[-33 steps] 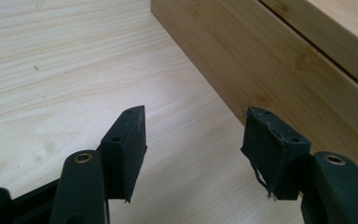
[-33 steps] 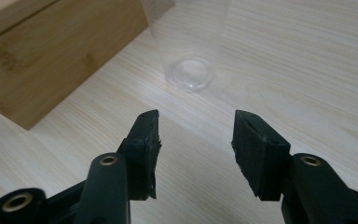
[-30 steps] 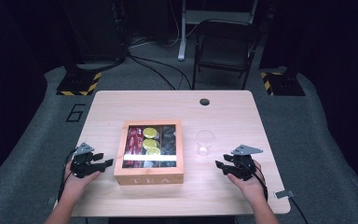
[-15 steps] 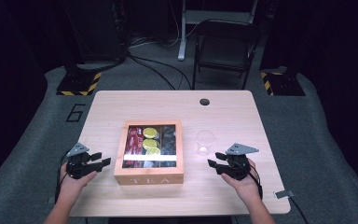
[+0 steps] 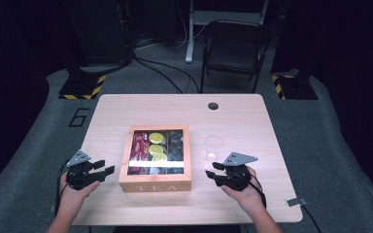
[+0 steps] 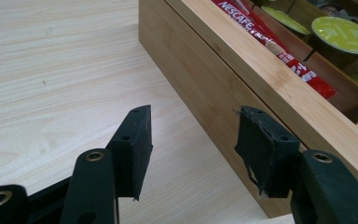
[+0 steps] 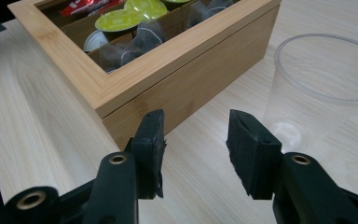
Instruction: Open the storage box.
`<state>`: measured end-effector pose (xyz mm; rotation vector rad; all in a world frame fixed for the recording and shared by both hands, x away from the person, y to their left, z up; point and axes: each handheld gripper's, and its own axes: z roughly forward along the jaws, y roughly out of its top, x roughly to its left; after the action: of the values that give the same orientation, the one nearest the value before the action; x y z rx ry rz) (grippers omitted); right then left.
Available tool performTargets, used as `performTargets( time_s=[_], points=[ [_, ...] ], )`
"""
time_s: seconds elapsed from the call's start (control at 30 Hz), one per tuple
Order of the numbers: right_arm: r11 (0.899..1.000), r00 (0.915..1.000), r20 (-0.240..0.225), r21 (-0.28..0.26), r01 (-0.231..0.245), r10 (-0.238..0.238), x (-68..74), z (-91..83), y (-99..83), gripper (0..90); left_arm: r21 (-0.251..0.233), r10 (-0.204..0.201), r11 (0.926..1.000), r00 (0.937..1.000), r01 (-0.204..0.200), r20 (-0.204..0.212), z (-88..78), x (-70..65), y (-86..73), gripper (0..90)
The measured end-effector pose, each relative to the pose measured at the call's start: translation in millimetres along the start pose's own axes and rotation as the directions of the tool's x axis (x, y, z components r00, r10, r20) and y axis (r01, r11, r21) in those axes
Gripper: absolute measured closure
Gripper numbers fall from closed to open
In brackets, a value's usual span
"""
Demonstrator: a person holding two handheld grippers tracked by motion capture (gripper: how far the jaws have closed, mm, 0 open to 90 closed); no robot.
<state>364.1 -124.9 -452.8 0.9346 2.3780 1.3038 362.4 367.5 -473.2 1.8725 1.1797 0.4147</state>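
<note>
1. My left tongs (image 5: 102, 167) gape empty, the bamboo tea box (image 5: 155, 185) just right of them.
2. Box lid looks closed; nothing begun, I judge.
3. My right tongs (image 5: 212, 169) gape empty; clear plastic cup (image 5: 213, 147) just ahead.

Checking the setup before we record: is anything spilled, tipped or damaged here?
Nothing spilled or tipped. The tea box sits square on the table and the clear cup stands upright beside it. One oddity: the pad on one jaw of the left gripper looks frayed and peeling at its edges.
</note>
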Motion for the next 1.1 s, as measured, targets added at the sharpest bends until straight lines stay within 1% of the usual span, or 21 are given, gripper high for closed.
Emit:
performTargets(
  time_s=[0.07, 0.1, 0.13, 0.17, 0.2, 0.23, 0.4, 0.43, 0.47, 0.5, 0.53, 0.63, 0.73, 0.8, 0.83, 0.93, 0.97, 1.0, 1.03, 1.07, 1.1],
  points=[
    [1.000, 0.9999, -0.007, 0.010, 0.010, -0.010, 2.3, 0.8, -1.2, 56.2, 0.001, 0.009, 1.0000, 1.0000, -0.009, -0.002, -0.2, -1.6, 1.1, 45.3],
    [1.000, 0.9999, -0.012, 0.005, 0.008, -0.008, 3.5, 1.7, -1.7, 56.2, -0.012, 0.009, 0.9999, 0.9999, -0.010, -0.007, 0.9, -2.5, 1.5, 45.4],
    [1.000, 0.9995, -0.021, 0.012, 0.023, -0.023, 3.2, 2.2, -2.1, 56.3, -0.011, 0.011, 0.9999, 0.9999, -0.011, -0.006, 0.9, -3.3, 2.5, 45.5],
    [1.000, 0.9995, -0.027, 0.003, 0.016, -0.016, 4.0, 3.8, -2.7, 56.4, -0.008, 0.014, 0.9999, 0.9999, -0.014, -0.002, 0.6, -3.9, 3.9, 45.5],
    [1.000, 0.9995, -0.029, 0.013, 0.007, -0.007, 5.2, 4.4, -2.8, 56.4, -0.013, 0.014, 0.9998, 0.9999, -0.014, 0.001, 1.0, -4.7, 4.7, 45.5],
    [1.000, 0.9995, -0.032, 0.008, 0.006, -0.006, 6.9, 5.6, -2.7, 56.6, -0.014, 0.012, 0.9998, 0.9999, -0.011, 0.007, 1.4, -5.7, 5.0, 45.5],
    [0.998, 0.9952, -0.077, 0.000, 0.060, -0.060, 17.6, 6.8, 0.0, 59.9, -0.002, 0.047, 0.9989, 0.9989, -0.047, 0.007, 1.9, -11.5, 5.4, 45.6],
    [0.998, 0.9933, -0.094, 0.004, 0.068, -0.067, 18.2, 8.0, 0.2, 61.7, -0.002, 0.047, 0.9989, 0.9989, -0.047, 0.007, 1.9, -11.5, 5.4, 45.6],
    [0.998, 0.9921, -0.105, 0.013, 0.069, -0.068, 18.9, 8.6, 0.1, 62.9, -0.015, 0.039, 0.9991, 0.9992, -0.039, 0.008, 2.4, -11.7, 5.1, 45.6],
    [0.998, 0.9921, -0.105, 0.013, 0.069, -0.068, 18.9, 8.6, 0.1, 62.9, -0.015, 0.039, 0.9991, 0.9992, -0.039, 0.008, 2.4, -11.7, 5.1, 45.6],
    [0.996, 0.9902, -0.120, 0.035, 0.076, -0.072, 20.5, 11.8, -0.5, 64.1, -0.012, 0.039, 0.9992, 0.9992, -0.039, 0.011, 2.4, -11.2, 5.0, 45.6],
    [0.996, 0.9885, -0.130, 0.045, 0.083, -0.077, 22.4, 15.5, -1.1, 66.3, 0.002, 0.039, 0.9992, 0.9991, -0.039, 0.018, 3.8, -9.6, 4.4, 45.6],
    [0.995, 0.9869, -0.143, 0.055, 0.083, -0.075, 23.5, 17.3, -1.3, 69.2, -0.003, 0.037, 0.9993, 0.9993, -0.037, 0.011, 4.9, -9.6, 3.8, 45.6],
    [0.992, 0.9823, -0.163, 0.073, 0.105, -0.092, 25.6, 20.8, -1.9, 72.7, -0.003, 0.036, 0.9994, 0.9993, -0.036, 0.012, 5.2, -9.4, 3.5, 45.6],
    [0.992, 0.9827, -0.165, 0.079, 0.099, -0.085, 27.4, 21.7, -2.3, 73.7, 0.001, 0.035, 0.9994, 0.9993, -0.035, 0.013, 4.6, -9.1, 3.2, 45.6],
    [0.988, 0.9773, -0.178, 0.084, 0.132, -0.116, 30.0, 24.3, -1.5, 75.8, 0.011, 0.036, 0.9993, 0.9993, -0.036, 0.012, 3.3, -8.3, 1.9, 45.5],
    [0.988, 0.9786, -0.176, 0.087, 0.124, -0.107, 31.3, 24.8, -1.3, 76.2, 0.011, 0.035, 0.9993, 0.9993, -0.036, 0.010, 2.7, -8.0, 1.2, 45.5],
    [0.987, 0.9761, -0.179, 0.080, 0.139, -0.123, 31.3, 26.4, -0.9, 76.6, 0.006, 0.032, 0.9995, 0.9995, -0.032, 0.005, 1.6, -7.7, 0.5, 45.4],
    [0.986, 0.9772, -0.177, 0.093, 0.135, -0.117, 32.6, 27.5, -0.5, 76.9, 0.006, 0.032, 0.9995, 0.9995, -0.032, 0.005, 1.6, -7.7, 0.5, 45.4],
    [0.986, 0.9770, -0.176, 0.091, 0.137, -0.120, 32.9, 28.9, -0.4, 76.9, 0.002, 0.028, 0.9996, 0.9996, -0.028, -0.001, -0.7, -6.6, -0.2, 45.4],
    [0.984, 0.9749, -0.179, 0.093, 0.151, -0.133, 32.6, 30.0, 0.0, 77.1, -0.001, 0.023, 0.9997, 0.9997, -0.023, -0.003, -1.2, -6.3, -0.7, 45.4]
  ],
)
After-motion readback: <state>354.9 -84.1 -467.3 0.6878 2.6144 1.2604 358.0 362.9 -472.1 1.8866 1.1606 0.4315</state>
